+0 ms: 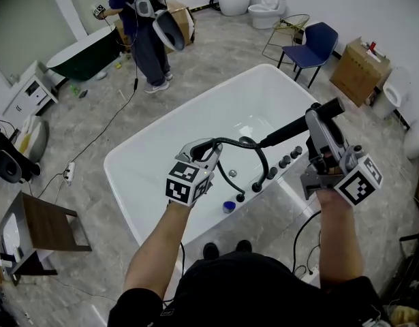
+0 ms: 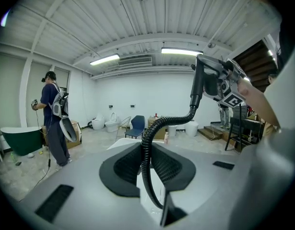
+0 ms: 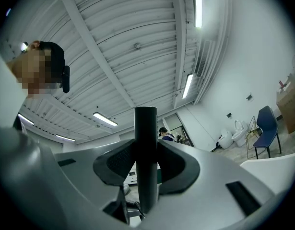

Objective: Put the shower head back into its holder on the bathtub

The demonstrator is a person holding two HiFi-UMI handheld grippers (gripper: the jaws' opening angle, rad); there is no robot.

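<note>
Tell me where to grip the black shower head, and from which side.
Grip the shower head by its straight round handle, jaws closing across it from the side, as the right gripper does now. The handle is rigid and even; the ribbed hose flexes and would not steer it.

We see a grey marbled tile floor point(image 1: 59, 128), a blue chair point(image 1: 317, 43) near two white toilets point(image 1: 267, 9), a cardboard box point(image 1: 359, 70) and a dark green bathtub point(image 1: 86, 54). A person point(image 1: 144, 33) stands beside it. White walls point(image 2: 152, 95) meet a ribbed ceiling point(image 2: 137, 13) with strip lights point(image 2: 181, 51).
</note>
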